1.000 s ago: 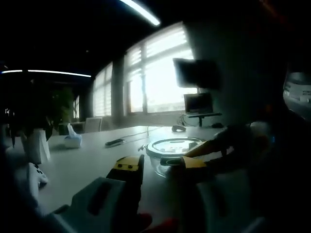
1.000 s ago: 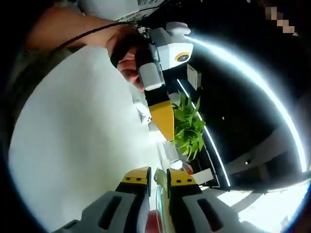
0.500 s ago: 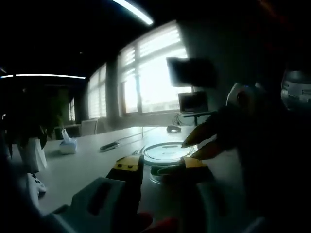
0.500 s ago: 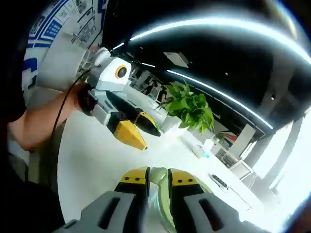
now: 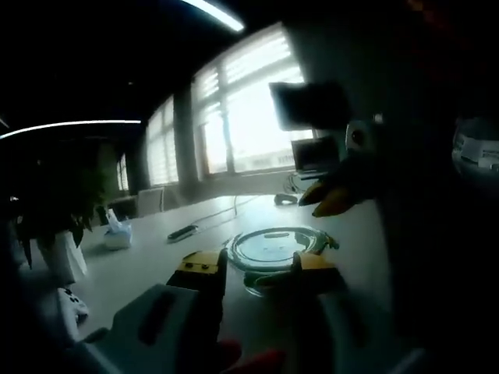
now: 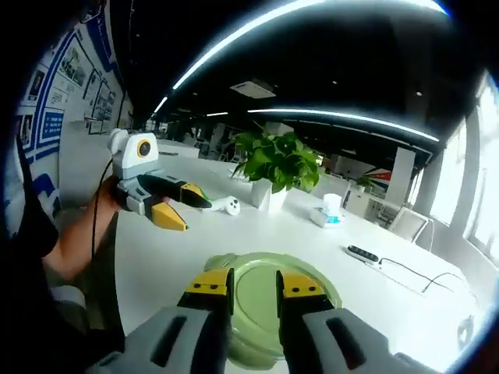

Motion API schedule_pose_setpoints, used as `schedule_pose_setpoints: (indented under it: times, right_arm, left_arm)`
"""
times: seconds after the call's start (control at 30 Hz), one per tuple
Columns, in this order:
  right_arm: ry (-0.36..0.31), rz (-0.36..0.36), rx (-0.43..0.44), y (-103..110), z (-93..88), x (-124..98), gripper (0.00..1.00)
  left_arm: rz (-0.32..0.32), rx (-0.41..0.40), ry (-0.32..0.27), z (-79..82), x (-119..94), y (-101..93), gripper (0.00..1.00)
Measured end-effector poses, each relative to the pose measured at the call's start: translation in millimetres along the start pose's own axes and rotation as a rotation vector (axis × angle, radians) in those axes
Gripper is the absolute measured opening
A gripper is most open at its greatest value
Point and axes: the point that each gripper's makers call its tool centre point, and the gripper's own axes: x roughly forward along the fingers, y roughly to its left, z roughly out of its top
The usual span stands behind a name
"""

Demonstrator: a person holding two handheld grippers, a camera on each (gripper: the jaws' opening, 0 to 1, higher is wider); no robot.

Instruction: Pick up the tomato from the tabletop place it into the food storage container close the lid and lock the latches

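Both claws are being held just above the white tabletop [image 6: 179, 249]: the right gripper [image 6: 255, 290] with its yellow-tipped jaws slightly parted and empty, the left gripper [image 5: 255, 269] with its jaws wider apart, likewise empty. Directly ahead of each, the round, clear green-tinted food storage container [image 6: 269, 308] is being shown resting on the tabletop with its lid on. In the right gripper view, the left gripper is being held by a hand [image 6: 105, 206] well to the container's left.

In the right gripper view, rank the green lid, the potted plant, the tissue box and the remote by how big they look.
1. Green lid, though it lies nearest the camera.
2. Potted plant.
3. Tissue box and remote look alike, both small and far off, so unranked.
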Motion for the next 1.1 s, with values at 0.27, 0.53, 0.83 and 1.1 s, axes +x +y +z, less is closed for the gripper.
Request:
schedule_pose_setpoints:
  times: [0.27, 0.53, 0.83, 1.1]
  right_arm:
    - [0.016, 0.079, 0.1, -17, -7.0, -20, 0.25]
    - [0.046, 0.185, 0.203, -36, -25.5, -33, 0.31]
    - [0.101, 0.234, 0.184, -48, -45.5, -38, 0.35]
    - [0.066, 0.232, 0.241, -61, -49.0, -38, 0.31]
  left_arm:
    - [-0.003, 0.014, 0.033, 6.1, 4, -6.1, 0.26]
    - [0.017, -0.013, 0.066, 0.1, 11, -2.7, 0.26]
    - [0.013, -0.03, 0.107, -3.5, 19, -7.8, 0.26]
    - [0.051, -0.053, 0.146, -10.8, 18, -6.9, 0.24]
